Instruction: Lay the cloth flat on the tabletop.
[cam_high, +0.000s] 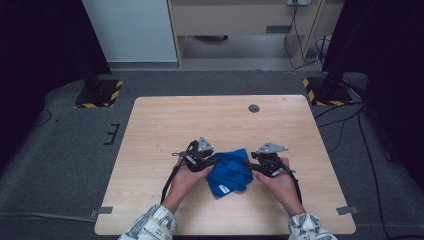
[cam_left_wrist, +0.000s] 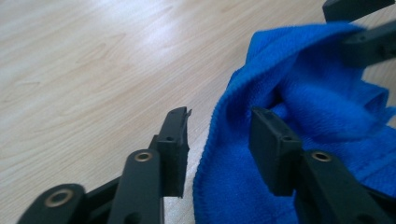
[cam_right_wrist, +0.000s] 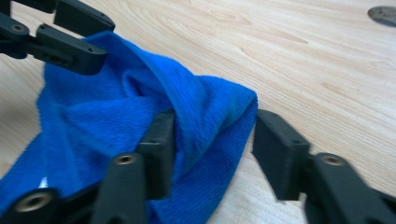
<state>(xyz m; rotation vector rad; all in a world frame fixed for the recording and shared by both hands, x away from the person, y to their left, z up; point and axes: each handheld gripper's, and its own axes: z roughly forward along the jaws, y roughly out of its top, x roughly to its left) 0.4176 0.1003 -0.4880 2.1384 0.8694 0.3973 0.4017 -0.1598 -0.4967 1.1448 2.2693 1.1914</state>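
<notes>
Blue terry cloth (cam_high: 229, 171), rumpled into a loose heap with a small white label near its front edge, lies on the pale wooden worktop (cam_high: 165, 120) toward the person's side of it. At the cloth's left edge sits the left gripper (cam_left_wrist: 219, 133), fingers apart with a fold of cloth between them, unpinched. At the cloth's right edge sits the right gripper (cam_right_wrist: 212, 140), fingers likewise spread around a corner fold. A small dark round disc (cam_high: 254, 108) lies well beyond the cloth.

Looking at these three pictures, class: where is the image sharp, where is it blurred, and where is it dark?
High view: dark at both sides, table evenly lit. Left gripper view: blue cloth soft, near jaws blurred, pale sheen on the wood. Right gripper view: cloth folds fairly sharp, near jaws blurred.
</notes>
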